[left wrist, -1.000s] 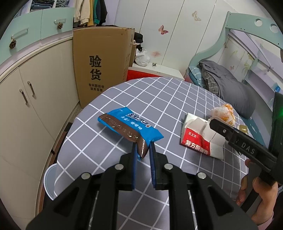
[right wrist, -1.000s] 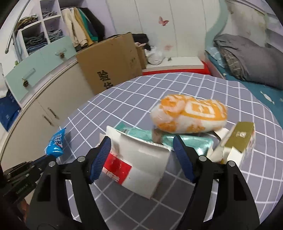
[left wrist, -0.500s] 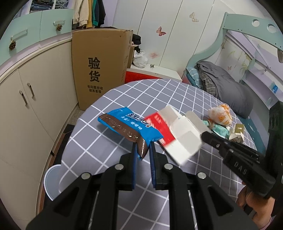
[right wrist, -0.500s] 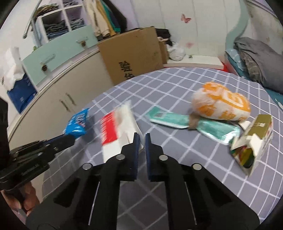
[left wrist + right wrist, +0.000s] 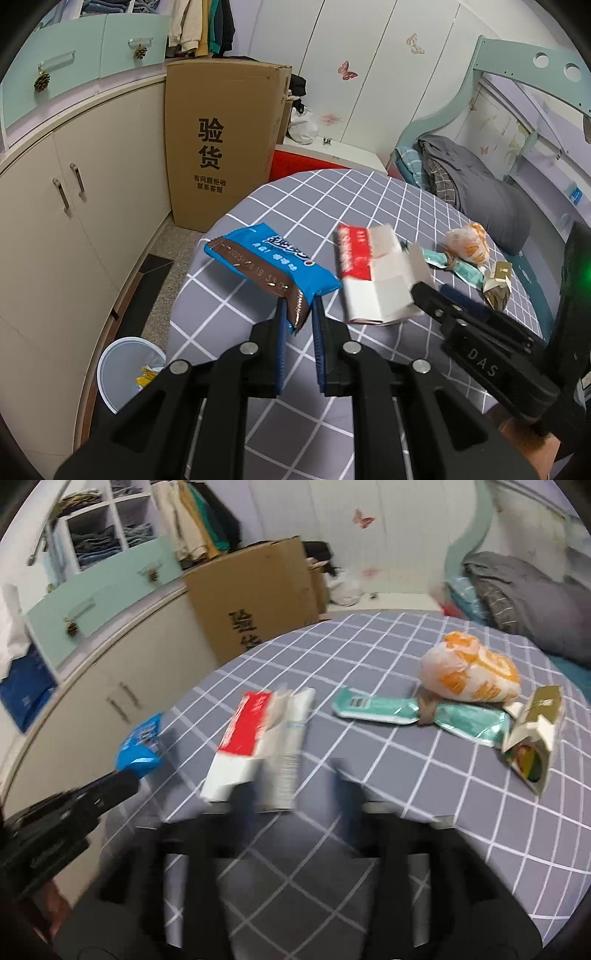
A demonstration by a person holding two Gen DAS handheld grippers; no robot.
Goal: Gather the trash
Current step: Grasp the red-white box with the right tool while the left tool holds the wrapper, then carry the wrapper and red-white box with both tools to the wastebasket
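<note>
Standing on the floor at 8 o'clock in the left wrist view, a white bin (image 5: 127, 369) holds a scrap of yellow-and-white wrapper, just beside the edge of the round table (image 5: 332, 195) with its grey checked cloth. Behind it at 11 o'clock rises 1 tall cardboard box (image 5: 221, 147) with its top shut; what it holds cannot be told. At the centre the left gripper (image 5: 297, 317) is clamped on the brown end of a blue snack packet (image 5: 273, 260), held clear above the cloth. At 3 o'clock from it lies a flattened red-and-white carton (image 5: 373, 277), empty and unfolded, with the right gripper (image 5: 291, 790) blurred behind it, its jaws opening and no longer pressing on the carton. Farther right lie a teal wrapper (image 5: 417, 712), an orange-and-white bag (image 5: 469, 675) and, at 3 o'clock in the right wrist view, an open olive box (image 5: 535, 734) on its side with colourful contents showing in its mouth.
</note>
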